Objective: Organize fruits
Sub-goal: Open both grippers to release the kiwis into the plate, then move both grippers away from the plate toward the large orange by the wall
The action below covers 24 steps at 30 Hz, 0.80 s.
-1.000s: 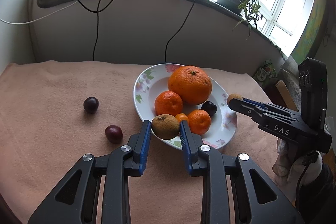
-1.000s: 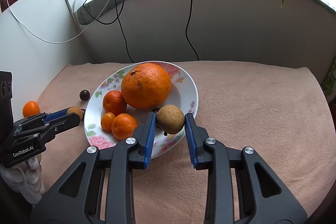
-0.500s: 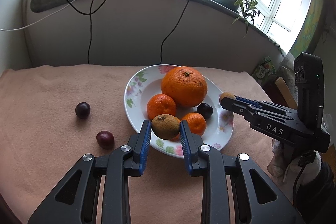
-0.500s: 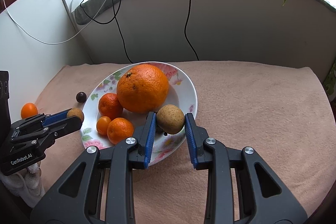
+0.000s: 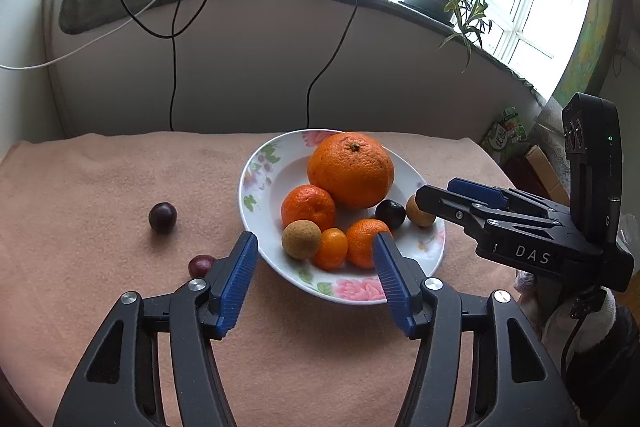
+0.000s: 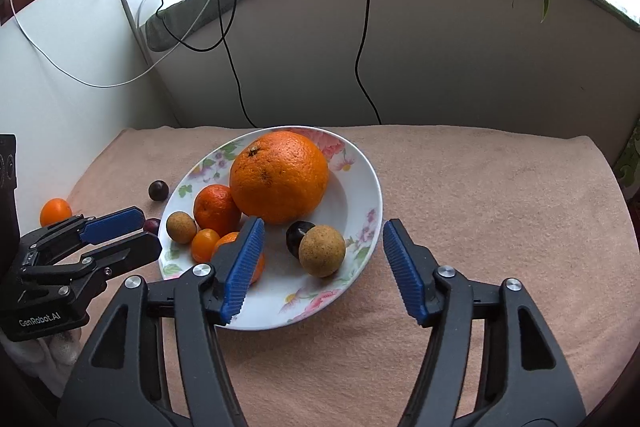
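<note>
Two releases at once: both grippers' jaws had just been opening, and each small brown fruit held a moment before now lay free in the flowered plate (image 5: 256, 183).

Left gripper (image 5: 316, 281): jaws stood wide, pads clear of everything. Its brown fruit (image 5: 301, 239) sat at the plate's near edge, touching a tiny orange fruit (image 5: 330, 248) and just below a mandarin (image 5: 308, 207). It looked settled, no longer between the pads.

Right gripper (image 6: 322, 267): also spread wide, gripping nothing. Its brown fruit (image 6: 322, 250) rested on the plate between the blue pads but touched neither one; it leaned against a dark plum (image 6: 298, 233).

Plate contents otherwise: one big orange (image 5: 350, 169) in the middle and a second mandarin (image 5: 362, 242) toward the near rim.

Still out on the pink cloth of the worktop (image 5: 80, 227): a dark plum (image 5: 162, 217) well left of the plate, a reddish plum (image 5: 201, 265) just beside the left gripper's left finger, and a small orange fruit (image 6: 55, 211) at the far left edge in the right wrist view.

Judgement: two fruits delivered, both grippers free. Three strays remained; the reddish plum was nearest to the left gripper. The plate was crowded near its rim, so further drops risked a roll-off.
</note>
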Available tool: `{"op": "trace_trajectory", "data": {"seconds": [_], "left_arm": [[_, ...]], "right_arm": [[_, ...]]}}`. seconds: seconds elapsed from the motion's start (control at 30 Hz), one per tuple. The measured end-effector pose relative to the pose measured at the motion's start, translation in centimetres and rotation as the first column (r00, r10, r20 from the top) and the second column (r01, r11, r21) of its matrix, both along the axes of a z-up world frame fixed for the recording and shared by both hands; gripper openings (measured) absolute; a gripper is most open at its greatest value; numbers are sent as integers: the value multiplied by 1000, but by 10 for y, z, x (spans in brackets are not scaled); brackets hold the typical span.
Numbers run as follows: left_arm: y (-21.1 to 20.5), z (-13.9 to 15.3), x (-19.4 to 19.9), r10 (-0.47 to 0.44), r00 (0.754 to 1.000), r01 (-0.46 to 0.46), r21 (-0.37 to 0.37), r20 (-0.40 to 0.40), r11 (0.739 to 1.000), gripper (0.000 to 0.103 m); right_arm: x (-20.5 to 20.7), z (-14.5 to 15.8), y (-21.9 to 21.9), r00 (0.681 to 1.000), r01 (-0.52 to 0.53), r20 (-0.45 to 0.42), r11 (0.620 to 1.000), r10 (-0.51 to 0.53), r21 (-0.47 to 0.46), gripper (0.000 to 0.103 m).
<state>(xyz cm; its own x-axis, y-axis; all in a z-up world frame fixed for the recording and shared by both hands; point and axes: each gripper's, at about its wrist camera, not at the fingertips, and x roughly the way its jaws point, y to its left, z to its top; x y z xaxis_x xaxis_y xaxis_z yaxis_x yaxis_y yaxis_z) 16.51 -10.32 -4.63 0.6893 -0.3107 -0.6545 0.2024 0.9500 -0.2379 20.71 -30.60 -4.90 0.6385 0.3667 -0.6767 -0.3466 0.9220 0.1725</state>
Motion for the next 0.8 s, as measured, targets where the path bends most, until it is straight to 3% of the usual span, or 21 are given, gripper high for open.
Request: {"op": "trace_trajectory", "data": {"seconds": [0.07,0.13,0.27,0.37,0.8], "left_arm": [[0,2,-1,1,1000,-1,5,5,1000,66],[-1,3,-2,14,1000,-14,25,11,1000,76],[-2,5,-4,33,999,-34,63,15,997,81],[-2,5,-4,44,999,-45,79,11,996,81],[4,17,-23,72,997,-75,92,39,993,81]], "right_arm": [[0,2,0,1000,6,2,1000,-6,1,72],[-1,4,-1,1000,8,10,1000,-8,9,81],[-4,8,0,1000,9,18,1000,-9,16,84],[-5,10,1,1000,12,23,1000,-12,18,89],[-16,19,5,1000,12,13,999,-12,41,89]]}}
